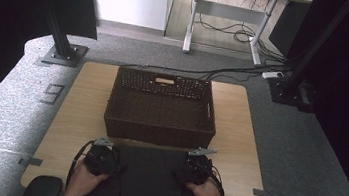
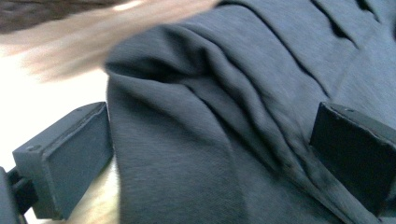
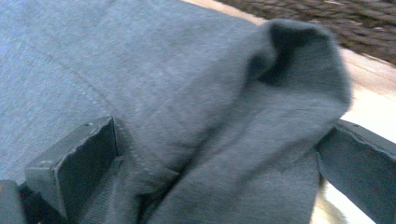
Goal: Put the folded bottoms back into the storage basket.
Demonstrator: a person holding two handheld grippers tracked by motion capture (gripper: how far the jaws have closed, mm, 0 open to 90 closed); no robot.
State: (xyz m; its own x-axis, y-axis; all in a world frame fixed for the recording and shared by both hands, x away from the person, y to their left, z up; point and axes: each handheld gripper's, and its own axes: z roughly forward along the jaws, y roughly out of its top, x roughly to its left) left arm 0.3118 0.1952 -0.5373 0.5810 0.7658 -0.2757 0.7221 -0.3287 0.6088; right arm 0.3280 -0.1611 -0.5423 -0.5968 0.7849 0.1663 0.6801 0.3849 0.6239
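A dark grey folded cloth (image 1: 152,178) lies at the table's front edge, just in front of a brown wicker basket (image 1: 159,126). My left gripper (image 1: 107,151) sits at the cloth's left edge and my right gripper (image 1: 197,162) at its right edge, each held by a hand. In the left gripper view the cloth (image 2: 210,116) bunches in folds between the two wide-apart jaws of the left gripper (image 2: 210,158). In the right gripper view a raised fold of cloth (image 3: 261,107) stands between the spread jaws of the right gripper (image 3: 210,172). Both grippers are open around the fabric.
The basket stands empty mid-table on the wooden tabletop (image 1: 86,102). Black frame posts (image 1: 61,39) rise at the far left and far right. A desk (image 1: 233,14) with cables stands on the floor beyond.
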